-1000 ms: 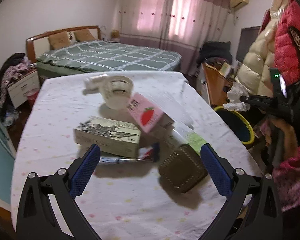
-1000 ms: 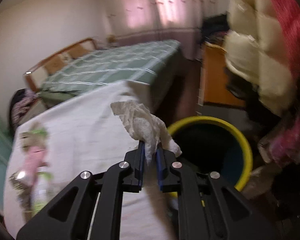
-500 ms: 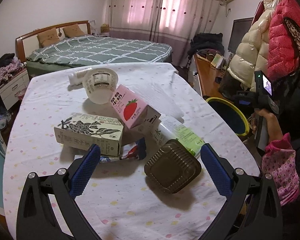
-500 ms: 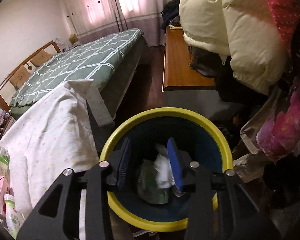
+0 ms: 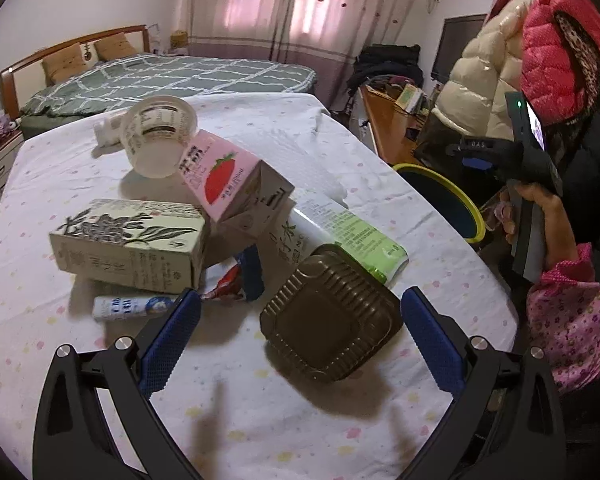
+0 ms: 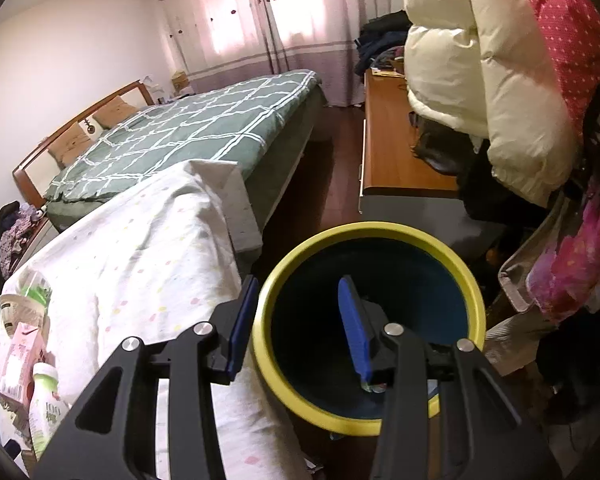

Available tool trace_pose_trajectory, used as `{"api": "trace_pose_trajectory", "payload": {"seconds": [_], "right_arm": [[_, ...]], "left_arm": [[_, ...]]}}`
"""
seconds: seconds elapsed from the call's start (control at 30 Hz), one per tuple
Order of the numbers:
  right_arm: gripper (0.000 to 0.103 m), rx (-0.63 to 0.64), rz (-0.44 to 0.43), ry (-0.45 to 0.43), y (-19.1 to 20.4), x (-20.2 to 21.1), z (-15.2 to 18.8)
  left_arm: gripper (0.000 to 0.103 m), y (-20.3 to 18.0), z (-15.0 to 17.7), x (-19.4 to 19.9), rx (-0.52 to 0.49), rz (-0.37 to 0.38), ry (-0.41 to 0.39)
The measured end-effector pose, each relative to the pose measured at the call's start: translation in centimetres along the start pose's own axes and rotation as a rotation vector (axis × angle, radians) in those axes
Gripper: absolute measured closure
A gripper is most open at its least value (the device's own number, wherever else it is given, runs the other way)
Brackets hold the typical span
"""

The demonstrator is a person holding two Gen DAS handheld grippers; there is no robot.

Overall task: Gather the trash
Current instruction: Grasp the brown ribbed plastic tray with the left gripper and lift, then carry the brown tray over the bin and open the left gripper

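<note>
Gone from the right gripper (image 6: 300, 320) is the white tissue it held a second ago; its fingers now stand apart over the yellow-rimmed bin (image 6: 370, 426), and the tissue is probably inside, though the bin is too dark to tell. On the table (image 5: 80, 360), the left gripper (image 5: 300, 332) waits wide apart around the brown tray (image 5: 328, 316), not squeezing it. That drop looks done, so next comes closing on the tray and carrying it right to the bin.
</note>
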State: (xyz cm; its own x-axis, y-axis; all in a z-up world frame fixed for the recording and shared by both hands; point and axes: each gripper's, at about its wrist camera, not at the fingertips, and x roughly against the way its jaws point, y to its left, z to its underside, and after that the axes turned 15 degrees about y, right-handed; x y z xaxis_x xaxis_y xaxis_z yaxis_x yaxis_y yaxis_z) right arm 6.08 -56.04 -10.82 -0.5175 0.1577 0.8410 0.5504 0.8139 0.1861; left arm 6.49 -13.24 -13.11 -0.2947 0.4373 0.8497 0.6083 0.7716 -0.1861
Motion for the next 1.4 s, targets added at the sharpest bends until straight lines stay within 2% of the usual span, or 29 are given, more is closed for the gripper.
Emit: {"api": "trace_pose_trajectory", "payload": {"seconds": [0.23, 0.37, 0.43, 0.53, 0.77, 0.83, 0.93, 1.27, 1.4], "right_arm": [[0.063, 0.015, -0.026, 0.003, 0.5, 0.2, 0.5], [0.063, 0.02, -0.042, 0.002, 0.3, 0.4, 0.6], [0.063, 0.018, -0.046, 0.001, 0.2, 0.5, 0.7], [0.063, 0.016, -0.052, 0.002, 0.0, 0.5, 0.8], [0.063, 0.021, -0.069, 0.01, -0.1, 0.3, 1.1], [0.063, 0.024, -0.073, 0.013, 0.0, 0.2, 1.2], [0.063, 0.026, -0.081, 0.015, 0.0, 0.2, 1.4], [0.063, 0.03, -0.103, 0.002, -0.3, 1.1, 1.9], [0.063, 0.031, -0.109, -0.011, -0.5, 1.7, 2.3]], "left_arm": [[0.009, -0.1, 0.0, -1.4, 0.031, 0.051, 0.044], [0.009, 0.5, -0.1, -2.0, 0.047, 0.124, 0.06], [0.009, 0.4, -0.3, -2.2, 0.03, 0.118, 0.053], [0.009, 0.2, -0.6, -2.8, -0.005, 0.071, 0.05], [0.009, 0.3, -1.1, -3.2, -0.013, 0.085, 0.045], [0.02, 0.4, -1.1, -3.2, -0.016, 0.092, 0.043], [0.022, 0.1, -1.0, -3.2, -0.037, 0.079, 0.053], [0.023, -0.9, -0.6, 0.1, -0.071, -0.016, 0.007], [0.023, -0.9, -1.9, 1.3, -0.064, 0.002, -0.021]]}}
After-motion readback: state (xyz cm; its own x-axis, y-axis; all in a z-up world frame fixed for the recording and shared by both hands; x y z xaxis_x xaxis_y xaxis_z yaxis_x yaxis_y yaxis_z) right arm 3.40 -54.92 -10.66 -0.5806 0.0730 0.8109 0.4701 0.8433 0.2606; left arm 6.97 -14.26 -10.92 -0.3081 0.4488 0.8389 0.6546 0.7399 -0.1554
